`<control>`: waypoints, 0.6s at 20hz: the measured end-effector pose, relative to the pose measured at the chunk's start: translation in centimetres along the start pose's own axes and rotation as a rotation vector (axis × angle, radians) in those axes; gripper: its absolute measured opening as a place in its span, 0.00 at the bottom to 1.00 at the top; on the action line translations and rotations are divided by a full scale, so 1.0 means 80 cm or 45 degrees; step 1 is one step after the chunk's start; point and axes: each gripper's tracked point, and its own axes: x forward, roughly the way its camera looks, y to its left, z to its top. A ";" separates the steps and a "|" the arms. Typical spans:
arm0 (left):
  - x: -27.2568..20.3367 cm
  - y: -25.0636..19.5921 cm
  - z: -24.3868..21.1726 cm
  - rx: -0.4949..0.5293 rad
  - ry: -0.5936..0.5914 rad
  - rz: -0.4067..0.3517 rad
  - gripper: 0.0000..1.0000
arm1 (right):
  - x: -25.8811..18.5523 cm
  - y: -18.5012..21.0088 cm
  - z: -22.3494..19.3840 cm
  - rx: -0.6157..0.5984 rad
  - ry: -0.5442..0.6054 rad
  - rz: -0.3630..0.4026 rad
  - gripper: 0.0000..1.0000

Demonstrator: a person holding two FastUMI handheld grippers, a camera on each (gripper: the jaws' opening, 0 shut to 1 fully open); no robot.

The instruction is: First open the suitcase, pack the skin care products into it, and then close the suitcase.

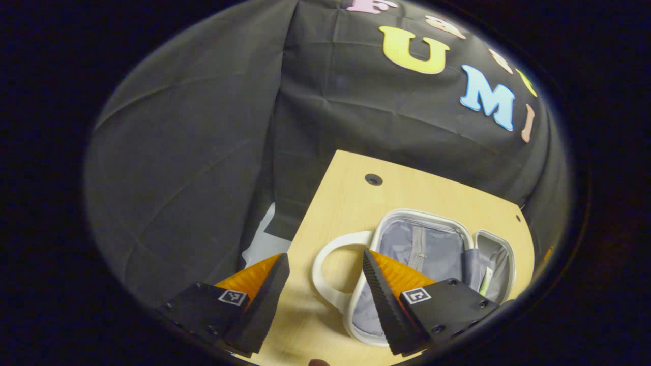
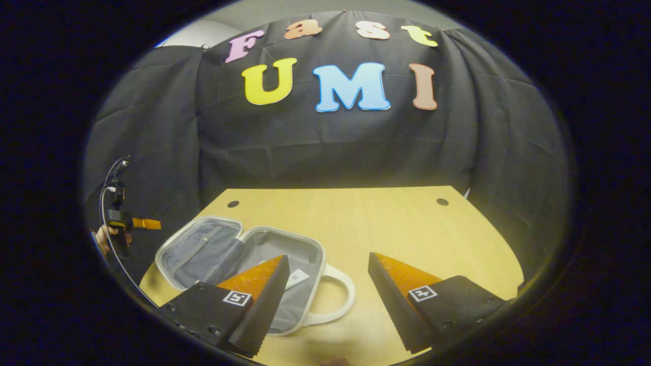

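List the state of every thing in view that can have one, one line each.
White hard-shell suitcase with grey lining: open, both halves flat on the wooden table.
White loop handle: lying flat on the table.
Left hand-held gripper: open, empty.
Right hand-held gripper: open, empty.

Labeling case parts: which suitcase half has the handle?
The half nearer the right gripper: the white loop handle juts from its rim. The other half has a plain rim.

One open suitcase, one wooden table, two tools
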 end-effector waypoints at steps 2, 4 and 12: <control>0.027 0.007 -0.009 -0.087 0.057 -0.075 0.95 | -0.007 -0.014 0.002 0.008 0.009 -0.044 0.96; 0.054 0.017 -0.026 -0.165 0.123 -0.128 0.95 | -0.011 -0.023 0.001 0.023 0.022 -0.078 0.96; 0.103 0.023 -0.072 -0.615 0.235 -0.236 0.54 | -0.031 -0.055 0.008 0.089 0.017 -0.167 0.96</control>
